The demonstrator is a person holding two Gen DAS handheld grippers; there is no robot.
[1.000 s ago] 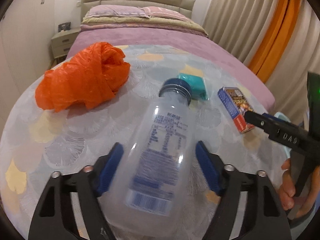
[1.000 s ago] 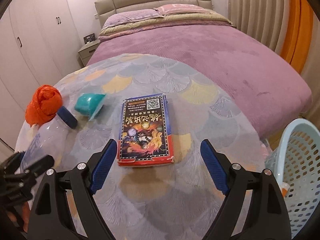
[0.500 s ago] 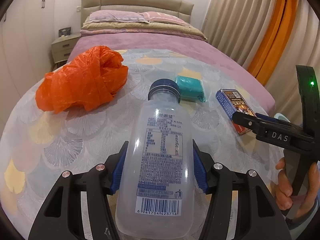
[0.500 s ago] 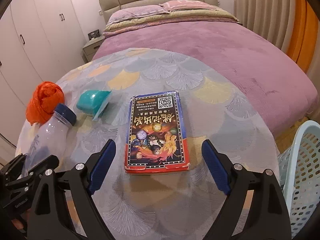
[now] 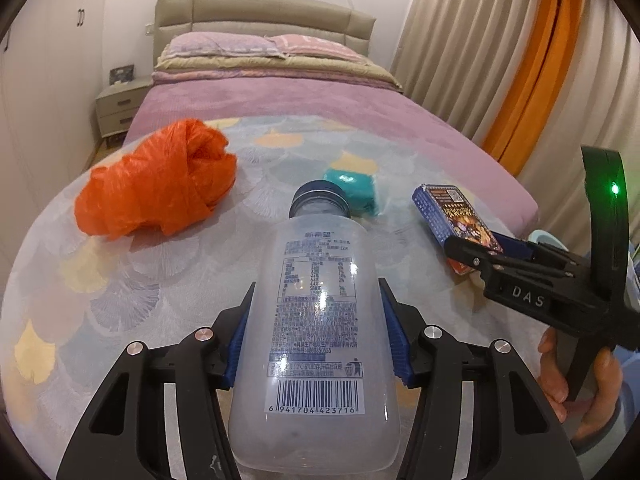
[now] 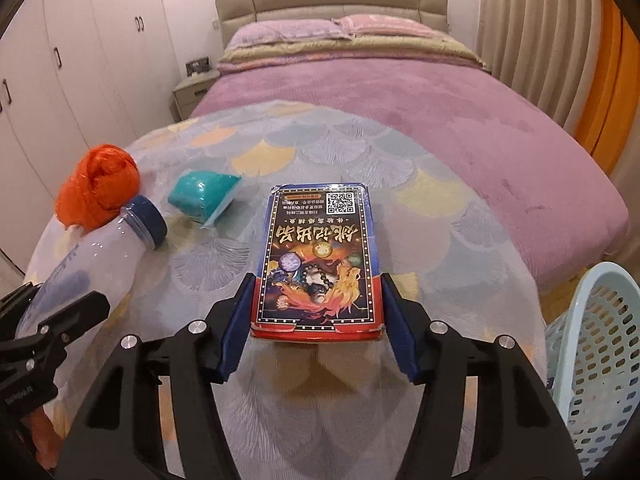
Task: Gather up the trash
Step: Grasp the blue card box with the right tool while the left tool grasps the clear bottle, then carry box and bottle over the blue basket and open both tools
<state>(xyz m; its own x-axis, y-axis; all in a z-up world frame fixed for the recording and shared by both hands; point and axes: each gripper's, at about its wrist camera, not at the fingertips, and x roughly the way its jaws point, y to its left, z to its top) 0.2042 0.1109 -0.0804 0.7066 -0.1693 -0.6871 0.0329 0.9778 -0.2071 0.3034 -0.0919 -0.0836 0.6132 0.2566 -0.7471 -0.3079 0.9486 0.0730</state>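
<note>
1. Left gripper (image 5: pixel 316 332): I see it clamped on the clear bottle (image 5: pixel 316 320), lying near-left on the table (image 5: pixel 120 300).
2. Right gripper (image 6: pixel 316 320): jaws just closed in, pads against the card box (image 6: pixel 318 264), centre.
3. Basket (image 6: pixel 592 360) near right.

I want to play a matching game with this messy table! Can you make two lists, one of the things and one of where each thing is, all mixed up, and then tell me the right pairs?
Things:
1. plastic bottle
2. card box
3. orange plastic bag
4. laundry basket

Places:
A. off the table's edge, on the right in the right wrist view
B. between the left gripper's blue pads
C. lying loose on the table, at its far left
D. between the right gripper's blue pads

Pairs: 1-B, 2-D, 3-C, 4-A
</note>
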